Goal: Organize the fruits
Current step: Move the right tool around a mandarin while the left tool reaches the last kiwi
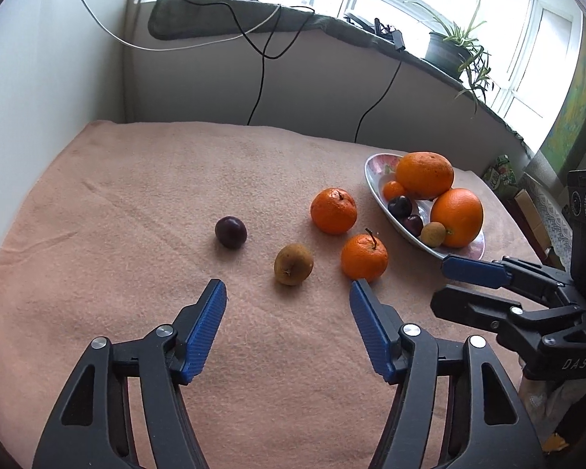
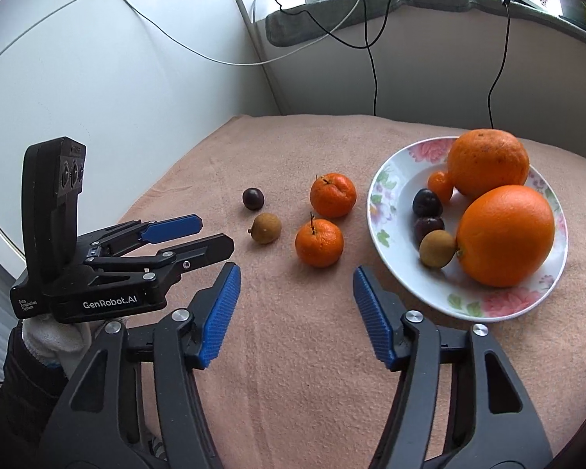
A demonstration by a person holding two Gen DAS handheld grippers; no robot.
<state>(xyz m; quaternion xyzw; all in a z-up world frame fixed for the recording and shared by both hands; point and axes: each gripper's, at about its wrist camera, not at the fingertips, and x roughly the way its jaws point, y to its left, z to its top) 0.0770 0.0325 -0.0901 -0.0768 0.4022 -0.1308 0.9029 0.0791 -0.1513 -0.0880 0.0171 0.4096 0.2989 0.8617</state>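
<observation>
A floral white plate [image 2: 386, 179] [image 1: 375, 168] holds two big oranges [image 2: 504, 234], a tiny orange, two dark plums and a brown longan. On the pink cloth to its left lie two mandarins [image 2: 319, 243] [image 2: 333, 194], a brown longan [image 2: 265, 228] [image 1: 293, 264] and a dark plum [image 2: 252, 198] [image 1: 231, 231]. My left gripper [image 1: 288, 289] is open and empty, just short of the loose longan. My right gripper [image 2: 296, 273] is open and empty, near the closer mandarin and the plate's front edge.
A pink cloth [image 1: 136, 195] covers the table. A white wall stands at the left. A windowsill at the back carries chargers, hanging cables [image 1: 259, 78] and a potted plant [image 1: 453, 47]. Boxes stand off the table's right side.
</observation>
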